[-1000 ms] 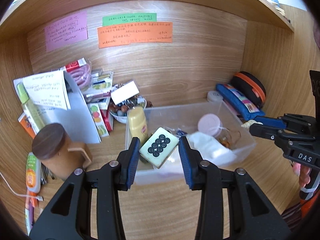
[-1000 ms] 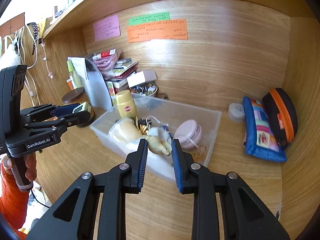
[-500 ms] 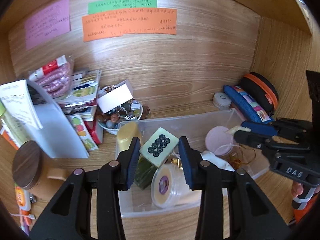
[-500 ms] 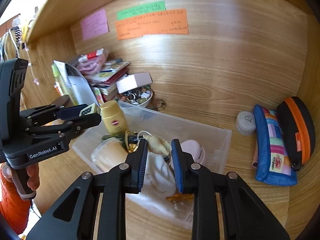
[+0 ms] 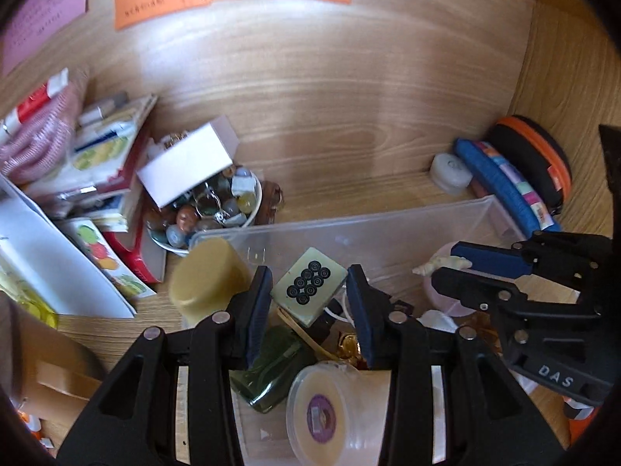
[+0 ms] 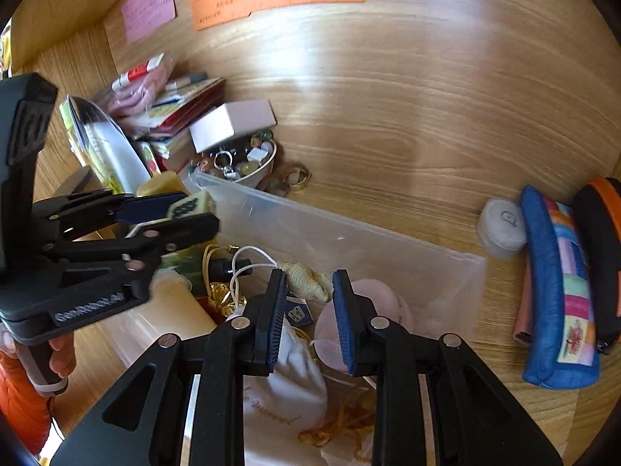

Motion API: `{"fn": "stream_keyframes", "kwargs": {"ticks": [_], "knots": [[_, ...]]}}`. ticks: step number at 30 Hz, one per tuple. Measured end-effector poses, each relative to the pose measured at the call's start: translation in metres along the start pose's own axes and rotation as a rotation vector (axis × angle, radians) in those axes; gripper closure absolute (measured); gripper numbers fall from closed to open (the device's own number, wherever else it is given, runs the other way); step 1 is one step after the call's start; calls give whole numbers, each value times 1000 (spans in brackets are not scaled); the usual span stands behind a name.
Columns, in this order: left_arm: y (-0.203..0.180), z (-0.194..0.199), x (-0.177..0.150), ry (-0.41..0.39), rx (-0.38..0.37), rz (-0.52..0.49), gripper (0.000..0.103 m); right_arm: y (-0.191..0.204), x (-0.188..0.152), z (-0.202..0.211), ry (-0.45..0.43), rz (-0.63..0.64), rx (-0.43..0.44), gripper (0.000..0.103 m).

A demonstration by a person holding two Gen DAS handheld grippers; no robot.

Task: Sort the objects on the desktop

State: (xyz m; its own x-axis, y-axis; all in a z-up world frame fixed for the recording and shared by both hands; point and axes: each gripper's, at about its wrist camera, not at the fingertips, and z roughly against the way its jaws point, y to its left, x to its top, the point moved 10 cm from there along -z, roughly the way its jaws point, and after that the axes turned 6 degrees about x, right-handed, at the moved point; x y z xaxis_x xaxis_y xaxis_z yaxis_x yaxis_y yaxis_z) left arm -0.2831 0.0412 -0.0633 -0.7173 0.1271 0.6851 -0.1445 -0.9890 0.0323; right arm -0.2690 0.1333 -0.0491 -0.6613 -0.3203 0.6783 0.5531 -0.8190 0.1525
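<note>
1. A white bowl [image 5: 254, 209] left of the bin holds beads and rings.
2. The left gripper [image 5: 308, 297] clamps a mahjong tile [image 5: 308, 286] above the clear bin [image 5: 368, 225].
3. The bin holds a yellow bottle [image 5: 207, 277], round tub [image 5: 324, 413] and white pouch [image 6: 283, 384].
4. The right gripper [image 6: 309, 291] pinches a seashell [image 6: 306, 281] over it.

The wooden desk [image 6: 388, 147] carries a clear plastic bin [image 6: 349, 240] at its middle; left of the bin sit a bowl of beads [image 5: 217, 209] and a stack of booklets [image 5: 104, 163]. Right of the bin lie a white round case [image 6: 502, 227], a blue pencil pouch [image 6: 555, 291] and a black-and-orange case [image 6: 599, 256], side by side.
</note>
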Motion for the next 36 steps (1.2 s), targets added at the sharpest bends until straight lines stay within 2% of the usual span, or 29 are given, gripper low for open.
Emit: {"fn": "stream_keyframes", "kwargs": {"ticks": [12,24,27,29,31,36], "knots": [[-5,-14,-9,20,30,-41,64,2,-6,-9,31,36,-25,80],[-4,-14,-13,45,3,-16,61,1,-6,-8,26,23,-29,79],[-4,-11,-13,43,-10,-9,51,0,-3,-5,6,20,-39,61],[-5,-9,-12,38,-19,-2,46,1,0,-1,-20,26,-50,44],[-4,-8,-13,40,-16,1,43,1,1,2,-32,32,-56,38],[-4,1,-9,23,-18,16,30,-1,3,9,-27,31,-57,37]]}}
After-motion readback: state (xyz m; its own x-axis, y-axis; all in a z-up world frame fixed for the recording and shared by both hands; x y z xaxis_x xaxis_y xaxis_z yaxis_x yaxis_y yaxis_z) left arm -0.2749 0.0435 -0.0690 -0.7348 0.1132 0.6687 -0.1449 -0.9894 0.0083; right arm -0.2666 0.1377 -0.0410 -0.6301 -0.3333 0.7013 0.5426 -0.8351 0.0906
